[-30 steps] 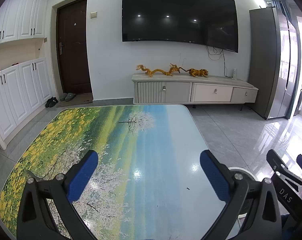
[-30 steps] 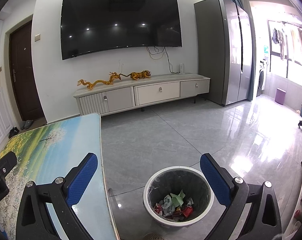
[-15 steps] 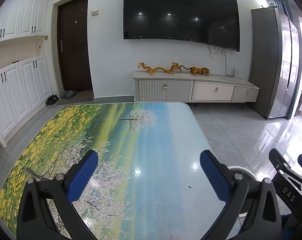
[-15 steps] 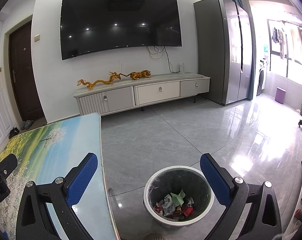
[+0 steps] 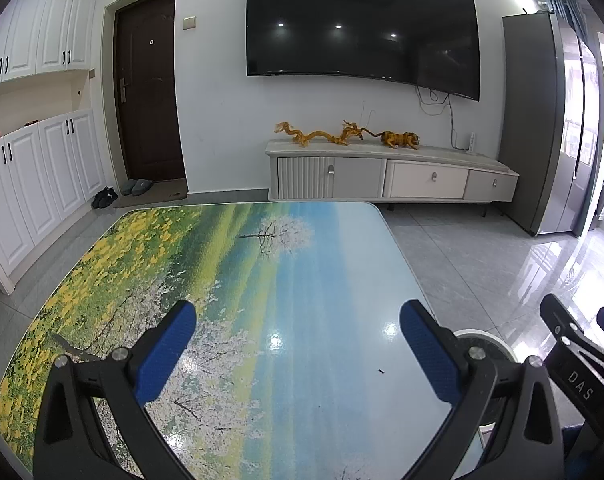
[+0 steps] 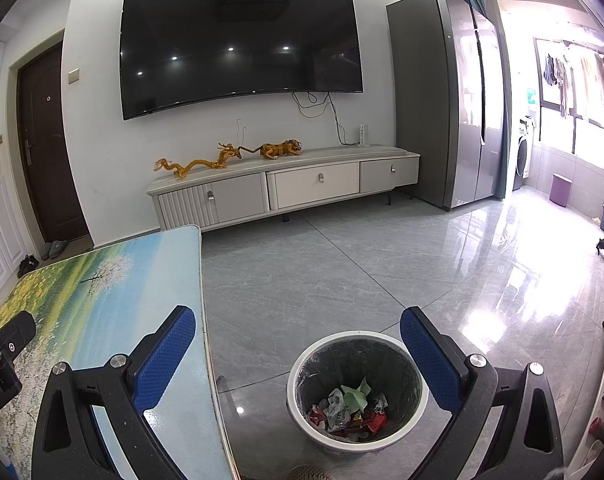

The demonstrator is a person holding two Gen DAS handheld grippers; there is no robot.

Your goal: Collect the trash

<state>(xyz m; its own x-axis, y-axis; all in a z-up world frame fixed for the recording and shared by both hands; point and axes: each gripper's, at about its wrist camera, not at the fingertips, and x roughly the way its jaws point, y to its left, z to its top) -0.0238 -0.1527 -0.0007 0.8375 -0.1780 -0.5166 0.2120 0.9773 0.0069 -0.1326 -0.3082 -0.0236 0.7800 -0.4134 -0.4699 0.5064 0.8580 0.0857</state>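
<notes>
A white waste bin [image 6: 298, 376] with a black liner stands on the floor right of the table and holds crumpled wrappers and paper [image 6: 347, 410]. My right gripper [image 6: 298, 354] is open and empty above the bin. My left gripper [image 5: 298, 354] is open and empty above the landscape-printed table [image 5: 230, 280]. The bin's rim [image 5: 481, 340] shows behind the left gripper's right finger. A tiny dark speck [image 5: 380, 370] lies on the table. The right gripper's body [image 5: 573, 360] shows at the right edge of the left wrist view.
A white TV cabinet [image 5: 389, 176] with golden figurines stands under a wall TV [image 5: 361, 24]. A grey fridge [image 6: 441, 100] stands to the right. White cupboards [image 5: 34, 176] and a dark door [image 5: 150, 88] are on the left. The floor is glossy grey tile [image 6: 381, 264].
The left wrist view has tilted or drawn back a little, so the table's far edge sits higher in frame. The right gripper has barely moved. Both stay open.
</notes>
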